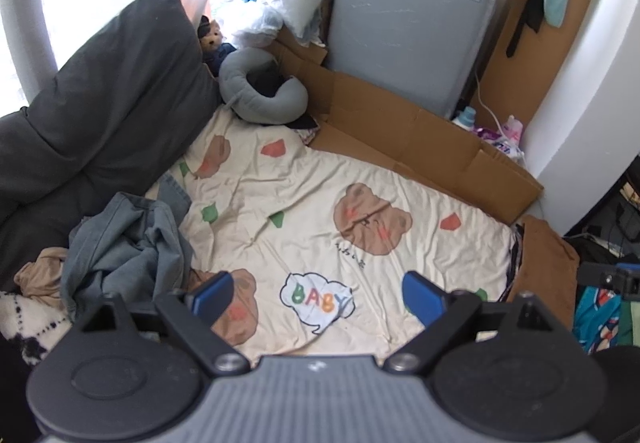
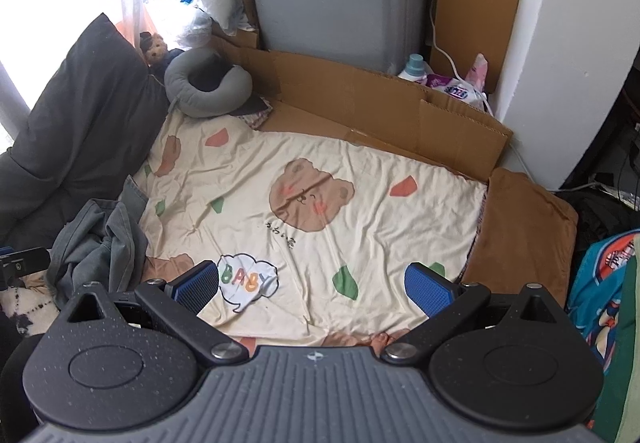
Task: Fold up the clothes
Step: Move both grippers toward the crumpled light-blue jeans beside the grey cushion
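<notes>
Left wrist: left gripper (image 1: 318, 295) wide, empty, grey-blue clothes (image 1: 124, 243) crumpled at bear-print sheet's (image 1: 360, 183) left edge, unfolded; right wrist: right gripper (image 2: 312, 285) wide, empty, same heap (image 2: 96, 239) left, folded brown garment (image 2: 524, 227) at right edge.

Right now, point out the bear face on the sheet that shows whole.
The big middle bear face beside the small writing; the other bear faces are cut off or covered.

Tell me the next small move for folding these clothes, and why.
Probably swing the left tool left toward the crumpled grey-blue garment and grip an edge. Both tools are open and empty above the bear-print sheet, and the right tool is farther from that heap.
</notes>
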Demonstrator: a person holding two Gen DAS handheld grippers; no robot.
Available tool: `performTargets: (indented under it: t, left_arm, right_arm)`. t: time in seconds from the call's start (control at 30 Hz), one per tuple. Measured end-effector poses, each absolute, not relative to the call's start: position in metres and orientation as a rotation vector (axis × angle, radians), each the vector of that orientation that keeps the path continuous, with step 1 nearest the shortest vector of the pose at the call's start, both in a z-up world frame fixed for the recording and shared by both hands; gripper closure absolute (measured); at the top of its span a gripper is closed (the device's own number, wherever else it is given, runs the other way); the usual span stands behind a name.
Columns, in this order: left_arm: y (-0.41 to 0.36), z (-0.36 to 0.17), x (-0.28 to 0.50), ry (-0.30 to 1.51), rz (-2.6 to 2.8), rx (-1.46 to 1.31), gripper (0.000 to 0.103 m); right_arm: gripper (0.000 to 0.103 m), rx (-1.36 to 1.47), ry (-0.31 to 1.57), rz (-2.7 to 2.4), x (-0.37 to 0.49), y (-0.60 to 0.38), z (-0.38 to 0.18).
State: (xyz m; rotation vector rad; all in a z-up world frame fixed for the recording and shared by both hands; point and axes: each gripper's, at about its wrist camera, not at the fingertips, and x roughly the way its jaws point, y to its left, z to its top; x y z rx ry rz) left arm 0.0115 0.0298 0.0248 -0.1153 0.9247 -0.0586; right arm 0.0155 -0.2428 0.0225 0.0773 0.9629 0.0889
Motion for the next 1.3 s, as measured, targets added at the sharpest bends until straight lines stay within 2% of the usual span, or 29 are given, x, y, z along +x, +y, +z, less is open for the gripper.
performTargets:
  t: [0.13, 1.03, 1.3]
  left_arm:
    - [0.041, 0.024, 0.016, 0.909, -0.042, -0.119, 0.000]
    - [0.094, -0.018, 0.083, 0.930, 0.004, -0.167, 0.000]
    - [0.116, -0.035, 0.098, 0.921, 0.053, -0.202, 0.000]
  right_arm:
    - [0.001, 0.070, 0.963, 0.093, 0.025, -0.237, 0.019]
    - [0.001, 0.075, 0.978, 0.153, 0.117, -0.214, -0.023]
    - [0.001, -0.042, 0.972, 0.225, 0.145, -0.192, -0.037]
